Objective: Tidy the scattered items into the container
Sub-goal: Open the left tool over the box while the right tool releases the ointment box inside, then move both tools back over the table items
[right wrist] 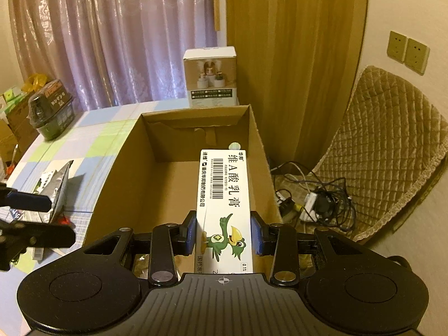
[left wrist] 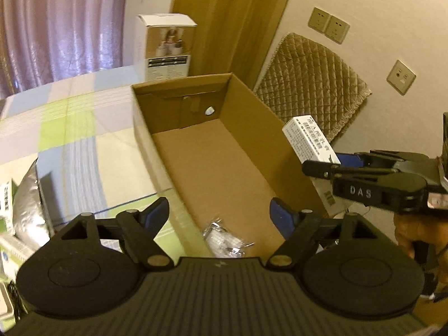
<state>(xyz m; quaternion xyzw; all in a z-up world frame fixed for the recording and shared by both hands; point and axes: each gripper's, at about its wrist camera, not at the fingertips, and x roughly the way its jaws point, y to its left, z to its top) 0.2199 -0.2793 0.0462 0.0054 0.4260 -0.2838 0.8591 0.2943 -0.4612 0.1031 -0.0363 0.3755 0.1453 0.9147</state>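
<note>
While the left gripper (left wrist: 219, 212) hangs over the near end of the carton (left wrist: 224, 151), its jaws stand wide apart with nothing between them; a crinkled clear packet (left wrist: 226, 238) lies on the carton floor just below. In the right wrist view, the right gripper (right wrist: 223, 231) is clamped on a long white box (right wrist: 222, 204) printed with black characters, a barcode and a green bird, held over the carton's (right wrist: 120, 162) right side.
</note>
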